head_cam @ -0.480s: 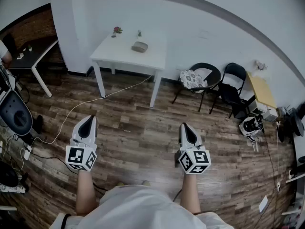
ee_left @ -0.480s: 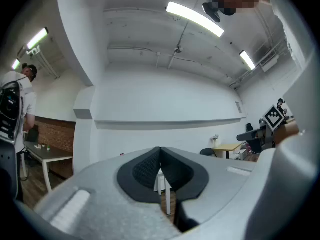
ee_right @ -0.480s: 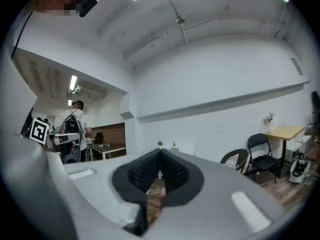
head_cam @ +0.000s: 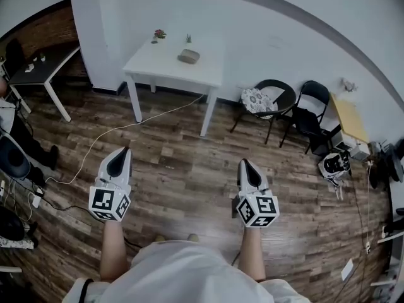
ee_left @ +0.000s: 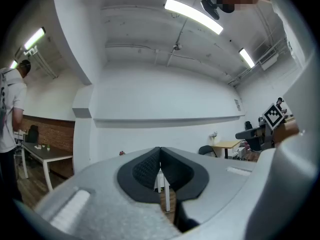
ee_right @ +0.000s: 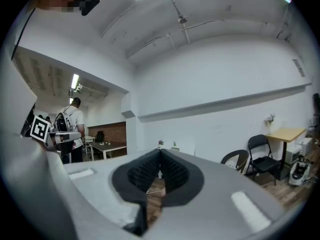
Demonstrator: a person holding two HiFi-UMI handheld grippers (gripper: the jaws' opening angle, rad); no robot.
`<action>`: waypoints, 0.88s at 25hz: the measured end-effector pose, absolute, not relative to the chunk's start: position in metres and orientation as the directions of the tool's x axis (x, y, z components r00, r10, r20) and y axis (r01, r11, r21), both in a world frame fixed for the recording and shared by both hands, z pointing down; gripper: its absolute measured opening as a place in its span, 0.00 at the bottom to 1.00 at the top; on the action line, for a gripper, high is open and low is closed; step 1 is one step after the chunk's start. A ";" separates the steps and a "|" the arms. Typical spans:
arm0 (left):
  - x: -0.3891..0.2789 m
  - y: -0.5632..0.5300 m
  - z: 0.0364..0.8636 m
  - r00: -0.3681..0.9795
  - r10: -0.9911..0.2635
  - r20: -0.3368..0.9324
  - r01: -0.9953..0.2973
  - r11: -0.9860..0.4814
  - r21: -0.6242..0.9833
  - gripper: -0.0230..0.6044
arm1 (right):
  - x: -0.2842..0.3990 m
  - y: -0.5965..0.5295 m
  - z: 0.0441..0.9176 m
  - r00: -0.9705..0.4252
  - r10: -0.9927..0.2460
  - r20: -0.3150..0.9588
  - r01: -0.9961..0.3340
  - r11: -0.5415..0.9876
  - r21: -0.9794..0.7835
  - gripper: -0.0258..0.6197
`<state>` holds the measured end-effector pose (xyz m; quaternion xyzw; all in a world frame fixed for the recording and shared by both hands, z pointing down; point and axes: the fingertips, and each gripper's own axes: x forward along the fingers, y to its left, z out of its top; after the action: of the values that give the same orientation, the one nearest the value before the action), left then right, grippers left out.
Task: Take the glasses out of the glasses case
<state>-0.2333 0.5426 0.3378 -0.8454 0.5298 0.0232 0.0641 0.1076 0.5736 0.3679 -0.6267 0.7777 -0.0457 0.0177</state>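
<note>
A grey glasses case (head_cam: 188,57) lies shut on a white table (head_cam: 161,67) against the far wall in the head view. My left gripper (head_cam: 120,152) and right gripper (head_cam: 244,163) are held over the wooden floor, well short of the table. Both are shut with nothing between their jaws. In the left gripper view the black pads (ee_left: 147,169) meet at the tip, and the table's legs show through the gap. In the right gripper view the pads (ee_right: 142,174) also meet. The glasses are not visible.
Two small potted plants (head_cam: 159,35) stand at the table's back edge. Black chairs (head_cam: 273,100) and a small wooden table (head_cam: 348,120) stand to the right. A dark desk (head_cam: 38,65) and a person (ee_right: 72,129) are at the left. A white cable (head_cam: 113,131) runs across the floor.
The view has shifted slightly closer to the white table. Both grippers remain shut and in about the same pose.
</note>
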 end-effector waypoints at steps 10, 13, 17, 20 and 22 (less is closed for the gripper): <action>-0.227 0.549 0.341 0.448 -0.890 -0.085 -0.893 -0.442 -0.084 0.05 | 0.111 0.585 0.371 -0.202 -0.979 0.035 -0.973 0.197 -0.117 0.04; -0.228 0.549 0.342 0.447 -0.890 -0.084 -0.894 -0.441 -0.080 0.06 | 0.111 0.584 0.371 -0.203 -0.979 0.033 -0.972 0.198 -0.129 0.04; -0.228 0.549 0.342 0.452 -0.887 -0.089 -0.891 -0.447 -0.077 0.06 | 0.110 0.582 0.369 -0.206 -0.978 0.026 -0.971 0.201 -0.128 0.04; -0.230 0.549 0.343 0.448 -0.889 -0.091 -0.894 -0.444 -0.067 0.16 | 0.109 0.583 0.370 -0.201 -0.979 0.028 -0.974 0.197 -0.116 0.04; -0.229 0.548 0.344 0.449 -0.889 -0.087 -0.893 -0.445 -0.063 0.18 | 0.108 0.584 0.369 -0.201 -0.979 0.028 -0.974 0.196 -0.112 0.04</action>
<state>-0.2294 0.5483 0.3444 -0.8498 0.5243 0.0204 0.0496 0.1081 0.5837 0.3691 -0.6317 0.7730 -0.0521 0.0247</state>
